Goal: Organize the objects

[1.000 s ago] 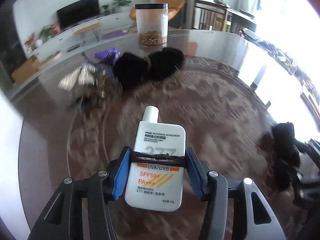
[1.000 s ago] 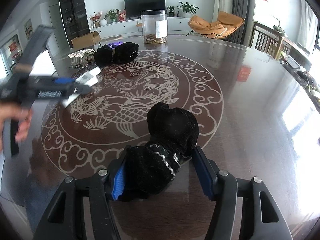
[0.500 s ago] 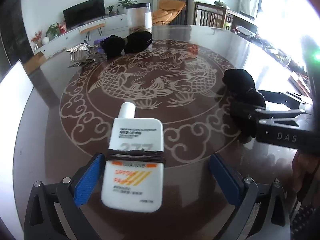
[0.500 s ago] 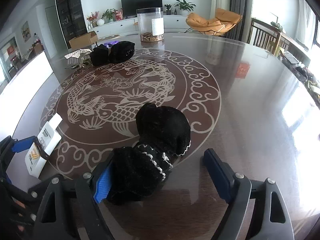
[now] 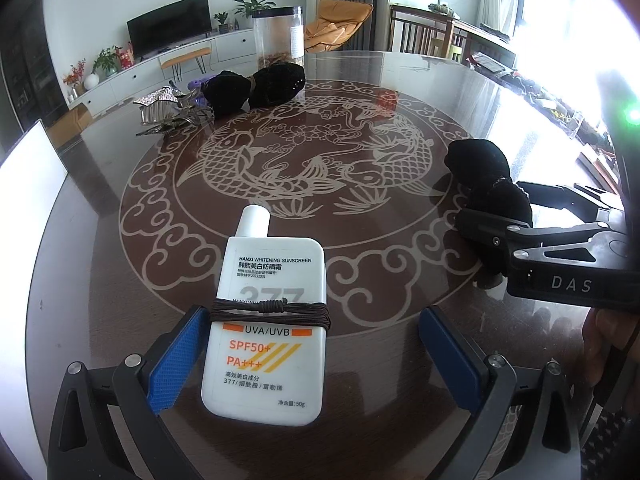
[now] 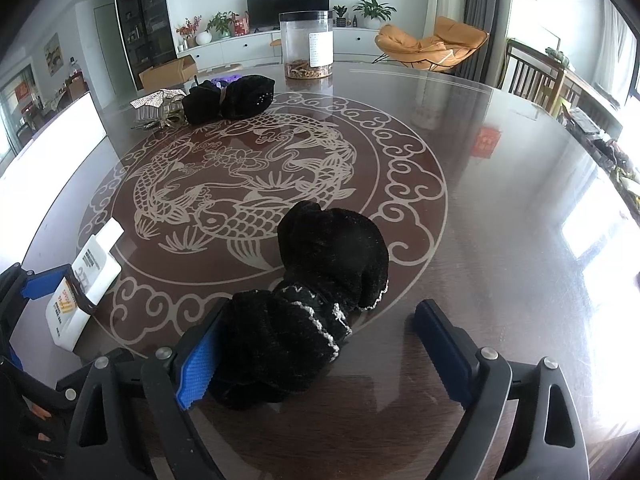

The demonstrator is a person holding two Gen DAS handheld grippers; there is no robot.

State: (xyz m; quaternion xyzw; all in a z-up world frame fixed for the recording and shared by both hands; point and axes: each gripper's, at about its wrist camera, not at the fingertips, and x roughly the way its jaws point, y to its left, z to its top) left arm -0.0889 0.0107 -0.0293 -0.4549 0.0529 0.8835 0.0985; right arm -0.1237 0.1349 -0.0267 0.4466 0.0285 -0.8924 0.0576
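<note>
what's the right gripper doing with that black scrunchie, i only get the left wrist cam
Observer: The right gripper is opening. The black scrunchie lies on the table between its fingers, against one blue pad, with a clear gap to the other.
Operator: looks plain black from here, any marking on it
Observer: Yes, a silvery-white stitched edge runs across its middle.
</note>
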